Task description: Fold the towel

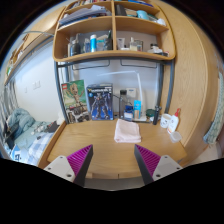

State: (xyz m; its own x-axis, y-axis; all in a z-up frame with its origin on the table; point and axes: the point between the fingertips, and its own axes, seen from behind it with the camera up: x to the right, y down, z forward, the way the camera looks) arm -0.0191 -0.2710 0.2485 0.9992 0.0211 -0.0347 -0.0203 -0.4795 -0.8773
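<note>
Wooden desk [95,150] w/ shelves [112,35] above, seen from over the fingers.
Gripper [114,160] fingers wide apart, holding nothing; folded towel [127,131] lies on desk beyond them, approx centred, boxes [88,100] behind.

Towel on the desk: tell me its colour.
White or pale cream, a folded towel on the wooden desk, seen best in the gripper view.
</note>
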